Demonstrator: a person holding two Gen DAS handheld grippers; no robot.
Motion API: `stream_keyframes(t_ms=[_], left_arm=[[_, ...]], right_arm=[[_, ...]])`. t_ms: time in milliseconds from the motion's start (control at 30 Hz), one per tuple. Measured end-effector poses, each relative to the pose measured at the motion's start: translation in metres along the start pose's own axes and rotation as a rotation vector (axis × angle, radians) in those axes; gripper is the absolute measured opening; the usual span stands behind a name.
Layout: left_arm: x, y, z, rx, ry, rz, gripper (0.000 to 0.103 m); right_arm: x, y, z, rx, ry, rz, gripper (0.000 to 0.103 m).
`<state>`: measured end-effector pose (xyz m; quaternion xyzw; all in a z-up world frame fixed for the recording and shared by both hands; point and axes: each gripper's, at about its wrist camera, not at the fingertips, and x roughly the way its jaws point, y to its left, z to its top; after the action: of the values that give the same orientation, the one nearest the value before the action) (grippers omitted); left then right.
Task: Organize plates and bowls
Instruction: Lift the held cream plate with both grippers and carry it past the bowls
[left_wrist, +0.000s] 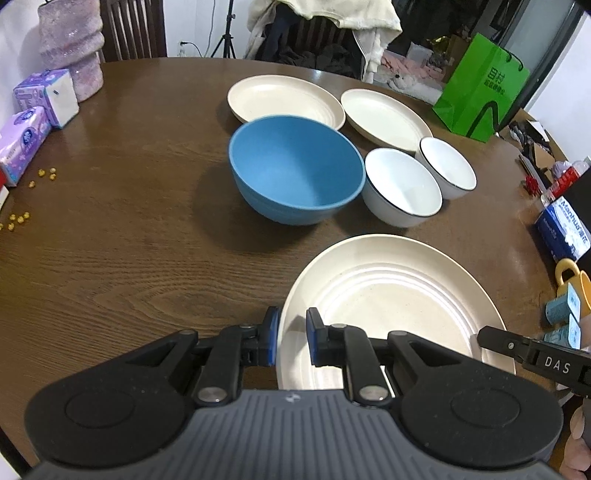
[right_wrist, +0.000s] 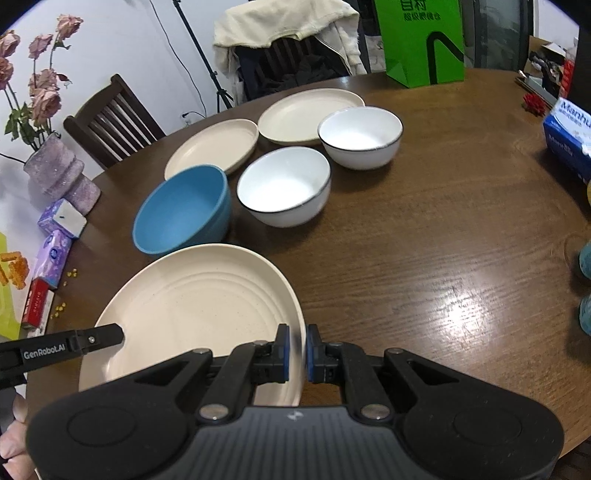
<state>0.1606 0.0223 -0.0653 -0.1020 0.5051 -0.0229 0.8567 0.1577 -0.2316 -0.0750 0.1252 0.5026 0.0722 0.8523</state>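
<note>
We are holding the near cream plate (left_wrist: 388, 295) by its rim on both sides, low over the near edge of the wooden table (left_wrist: 129, 240): our left tool (left_wrist: 291, 328) is clamping its left rim, and our right tool (right_wrist: 297, 345) is pinching its right rim. Just beyond it the blue bowl (left_wrist: 295, 166) is sitting, with two white bowls (left_wrist: 402, 184) to its right, touching each other. Two more cream plates (left_wrist: 284, 98) are lying side by side behind the bowls, and a green bag (left_wrist: 480, 88) is standing past them.
</note>
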Motion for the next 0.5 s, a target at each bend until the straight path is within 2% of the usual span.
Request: stream_keyframes(t_ms=[500], left_arm=[[0.036,-0.017,-0.017,0.037,0.041,-0.025,0.016]], right_arm=[[0.023,-0.034,-0.021,0.054,0.029,-0.033,0.009]])
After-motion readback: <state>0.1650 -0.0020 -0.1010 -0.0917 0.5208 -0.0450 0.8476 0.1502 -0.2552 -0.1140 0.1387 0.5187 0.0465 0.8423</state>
